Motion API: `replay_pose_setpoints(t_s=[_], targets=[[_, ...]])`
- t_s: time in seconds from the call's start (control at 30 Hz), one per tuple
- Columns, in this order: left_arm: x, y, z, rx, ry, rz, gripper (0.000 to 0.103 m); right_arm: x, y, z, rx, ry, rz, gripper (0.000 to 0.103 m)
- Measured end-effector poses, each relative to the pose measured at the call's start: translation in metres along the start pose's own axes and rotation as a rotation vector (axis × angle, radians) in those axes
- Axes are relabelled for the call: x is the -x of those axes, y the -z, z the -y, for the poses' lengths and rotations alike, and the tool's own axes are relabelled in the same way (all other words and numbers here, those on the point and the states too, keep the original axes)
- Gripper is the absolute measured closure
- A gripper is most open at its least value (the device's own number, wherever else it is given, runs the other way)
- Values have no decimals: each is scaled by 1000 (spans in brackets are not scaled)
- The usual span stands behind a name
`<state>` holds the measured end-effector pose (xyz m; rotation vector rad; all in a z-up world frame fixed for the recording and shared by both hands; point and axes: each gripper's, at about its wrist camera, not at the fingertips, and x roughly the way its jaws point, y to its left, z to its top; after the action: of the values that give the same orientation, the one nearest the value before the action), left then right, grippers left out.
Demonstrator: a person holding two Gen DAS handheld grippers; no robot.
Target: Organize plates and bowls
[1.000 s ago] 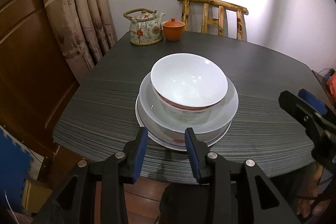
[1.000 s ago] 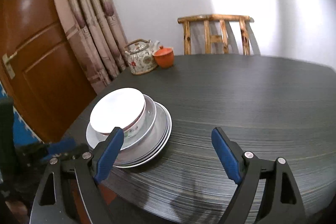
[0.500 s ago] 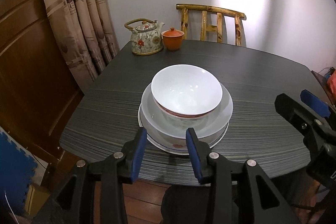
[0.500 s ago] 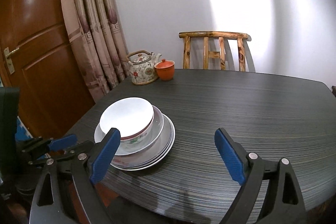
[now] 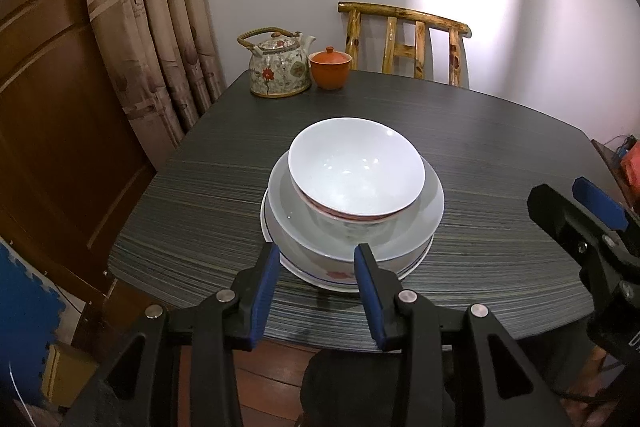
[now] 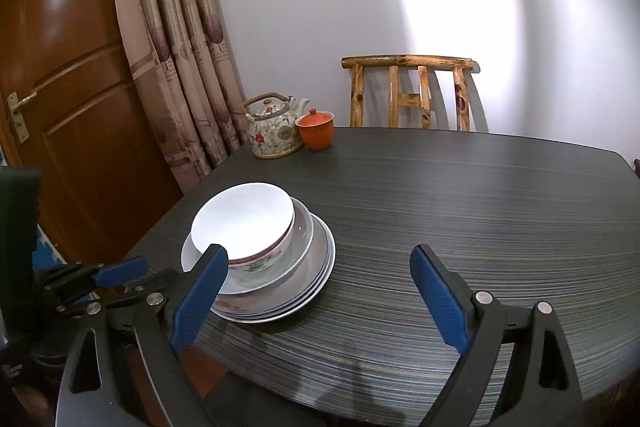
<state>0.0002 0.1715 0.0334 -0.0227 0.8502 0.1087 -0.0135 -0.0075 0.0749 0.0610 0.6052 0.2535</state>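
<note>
A white bowl with a red band sits on top of a stack of plates near the front left of the dark table. The stack also shows in the right wrist view, bowl on plates. My left gripper is open and empty, just short of the table's near edge, in front of the stack. My right gripper is wide open and empty, above the near edge, to the right of the stack.
A floral teapot and an orange lidded cup stand at the table's far left corner. A wooden chair is behind the table. Curtains and a wooden door are to the left.
Both grippers have drawn back and up from the stack, so the table looks further off. The bowl and plates have not moved.
</note>
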Motion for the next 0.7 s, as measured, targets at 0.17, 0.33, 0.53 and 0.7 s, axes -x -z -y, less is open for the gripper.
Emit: replay_pose_setpoints(t_s=[0.17, 0.33, 0.53, 0.7], targets=[[0, -1, 0, 5, 2, 1, 59, 2, -1, 0, 0, -2, 1, 10], [-1, 0, 0, 11, 4, -6, 56, 4, -1, 0, 5, -8, 3, 10], [-1, -1, 1, 15, -5, -8, 53, 4, -2, 2, 3, -11, 0, 10], [0, 0, 1, 19, -10, -10, 53, 6, 0, -1, 7, -6, -3, 8]])
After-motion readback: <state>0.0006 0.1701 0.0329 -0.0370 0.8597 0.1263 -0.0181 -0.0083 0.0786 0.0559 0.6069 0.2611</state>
